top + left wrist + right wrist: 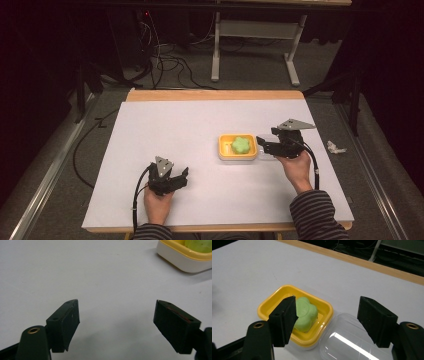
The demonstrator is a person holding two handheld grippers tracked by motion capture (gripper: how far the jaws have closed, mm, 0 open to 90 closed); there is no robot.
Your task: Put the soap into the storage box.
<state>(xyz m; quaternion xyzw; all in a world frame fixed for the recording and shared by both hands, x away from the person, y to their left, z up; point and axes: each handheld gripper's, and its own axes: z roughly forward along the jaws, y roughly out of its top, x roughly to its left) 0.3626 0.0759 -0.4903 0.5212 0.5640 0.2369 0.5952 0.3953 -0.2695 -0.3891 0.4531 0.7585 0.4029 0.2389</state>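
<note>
Right gripper view, green soap (305,314) flat in yellow dish (270,305)

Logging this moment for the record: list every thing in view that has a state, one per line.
Yellow rectangular plastic dish: uncovered, upright on the table.
Green flower-shaped soap: lying inside the dish.
Clear plastic lid: off, on the table against the dish's side.
Left tool: open, nothing between its jaws.
Right tool: open above dish and lid, gripping nothing.

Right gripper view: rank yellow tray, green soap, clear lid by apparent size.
1. Yellow tray, largest.
2. Clear lid, likely close to the tray, but cut off by the frame edge and nearer the camera, so unsure.
3. Green soap, smallest.
</note>
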